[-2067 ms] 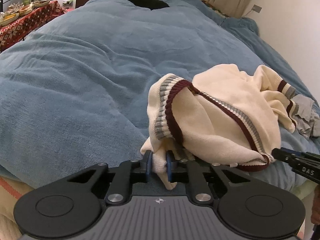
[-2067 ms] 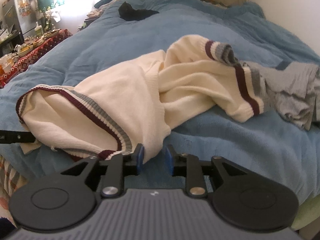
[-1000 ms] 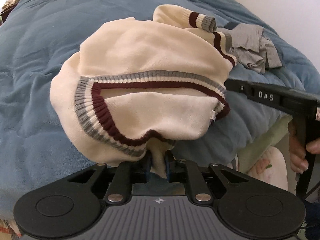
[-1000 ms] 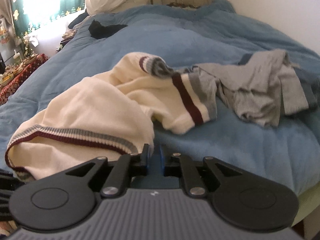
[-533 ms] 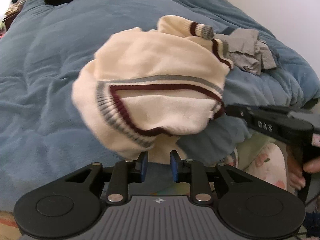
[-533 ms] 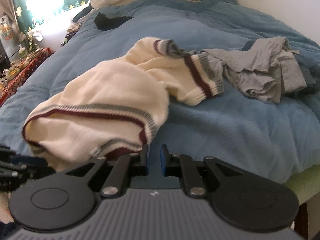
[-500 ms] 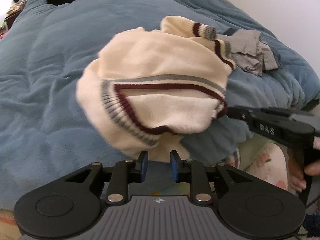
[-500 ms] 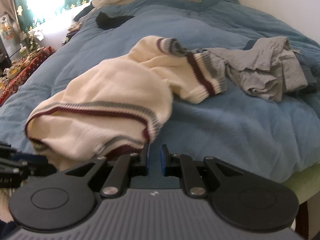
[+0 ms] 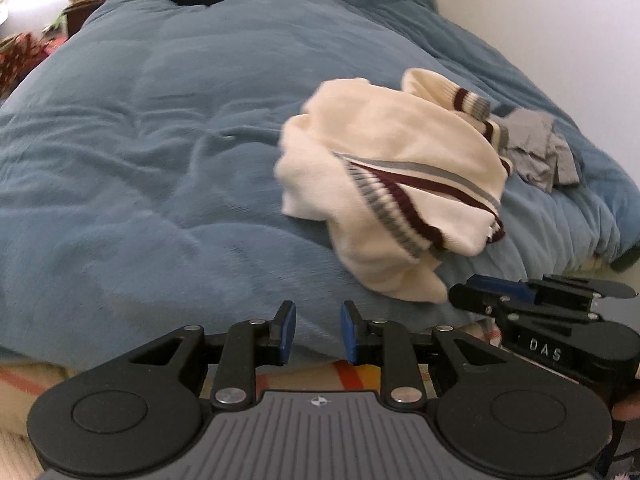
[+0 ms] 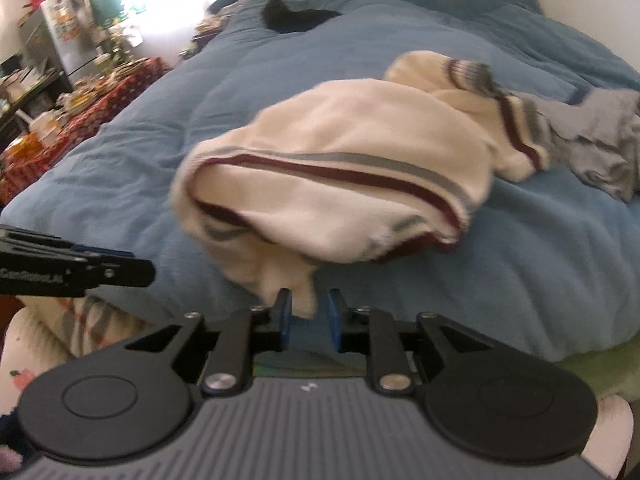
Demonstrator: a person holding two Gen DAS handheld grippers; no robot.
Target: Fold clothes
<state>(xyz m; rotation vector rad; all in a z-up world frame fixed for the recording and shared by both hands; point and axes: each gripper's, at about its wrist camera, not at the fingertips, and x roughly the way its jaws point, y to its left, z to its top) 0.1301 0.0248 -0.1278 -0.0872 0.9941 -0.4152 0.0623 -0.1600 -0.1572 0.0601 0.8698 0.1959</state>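
Sweater (image 10: 340, 168) sat bunched near the foot edge of the bed (image 9: 160, 160), cream knit with maroon and grey striping, its ribbed hem gaping toward both cameras. Right gripper (image 10: 309, 316) was nearest to it: its blue fingers (image 10: 285, 318) stood apart and were opening, with a loose tip of cream fabric hanging down between them. The pads did not look to be pressing on it, so that read as a release, the knit left to settle on the quilt rather than being carried.

Left gripper (image 9: 317, 330) had its fingers (image 9: 289, 332) apart too, nothing between them, only blue quilt beyond. It hung just off the bed's edge, well clear of the knit, probably so the heap could drop without being dragged.

Just past the hem, the body of the sweater lay humped and doubled over itself, far from flat; any folding would likely need it spread first. Its striped cuff (image 10: 468, 70) poked up at the back, a sleeve draped toward a grey garment (image 10: 600, 136) crumpled just beside it, touching or nearly so.

Further up the quilt a small black item (image 10: 296, 14) lay alone, well apart from both.
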